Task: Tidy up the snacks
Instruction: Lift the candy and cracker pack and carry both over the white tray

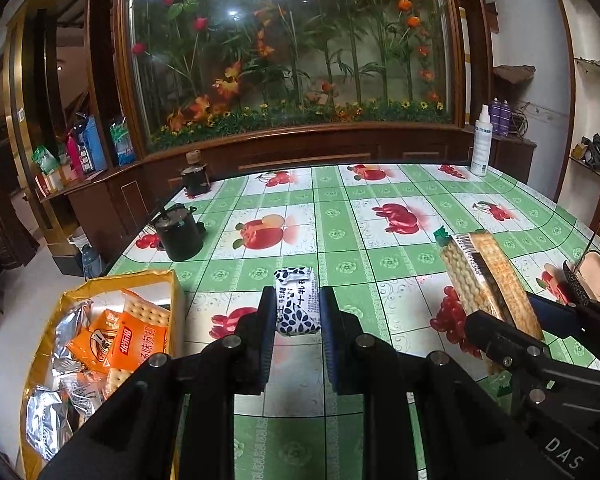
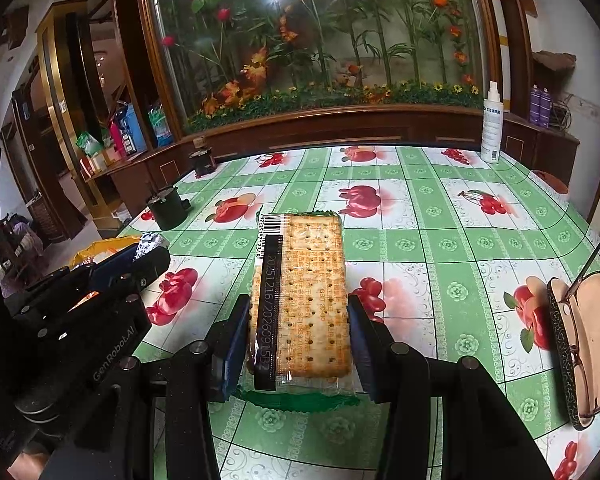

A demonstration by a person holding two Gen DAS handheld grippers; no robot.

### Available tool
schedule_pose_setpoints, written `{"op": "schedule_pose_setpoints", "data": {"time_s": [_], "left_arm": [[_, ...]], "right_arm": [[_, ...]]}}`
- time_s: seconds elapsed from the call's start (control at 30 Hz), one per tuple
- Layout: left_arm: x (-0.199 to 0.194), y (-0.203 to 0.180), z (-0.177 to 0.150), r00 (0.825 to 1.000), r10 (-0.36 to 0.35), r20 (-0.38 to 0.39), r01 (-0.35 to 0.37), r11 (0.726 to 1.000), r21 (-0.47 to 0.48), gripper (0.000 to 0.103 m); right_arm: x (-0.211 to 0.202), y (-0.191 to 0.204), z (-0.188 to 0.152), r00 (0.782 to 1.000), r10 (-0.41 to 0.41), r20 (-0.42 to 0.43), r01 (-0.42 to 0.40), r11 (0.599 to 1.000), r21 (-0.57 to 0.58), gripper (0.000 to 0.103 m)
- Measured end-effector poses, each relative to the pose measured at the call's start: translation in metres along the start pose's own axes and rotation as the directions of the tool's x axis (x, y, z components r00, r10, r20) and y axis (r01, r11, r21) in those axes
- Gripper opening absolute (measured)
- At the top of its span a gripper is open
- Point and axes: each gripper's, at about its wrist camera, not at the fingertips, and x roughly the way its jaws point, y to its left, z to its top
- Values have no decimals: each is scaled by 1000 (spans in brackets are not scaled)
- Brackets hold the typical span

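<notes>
Right wrist view: right gripper (image 2: 298,336) pinches cracker pack (image 2: 300,300) by its long edges, light but brittle, probably slippery film; left gripper (image 1: 296,312) clamps small pouch (image 1: 296,304), soft.

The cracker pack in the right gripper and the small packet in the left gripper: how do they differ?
The cracker pack is long, flat and clear-wrapped, showing the crackers; the small packet is short, plump and opaque white with dark-blue print. The cracker pack reaches well past the right gripper; the small packet barely clears the left gripper. Both are sealed snacks, each clamped.
</notes>
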Motion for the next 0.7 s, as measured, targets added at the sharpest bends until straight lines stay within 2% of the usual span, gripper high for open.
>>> {"op": "schedule_pose_setpoints", "data": {"time_s": [0.7], "left_arm": [[-22, 9, 8, 996, 25, 86, -23, 999, -32, 20]], "right_arm": [[-9, 10, -1, 999, 15, 41, -15, 1000, -7, 50]]}}
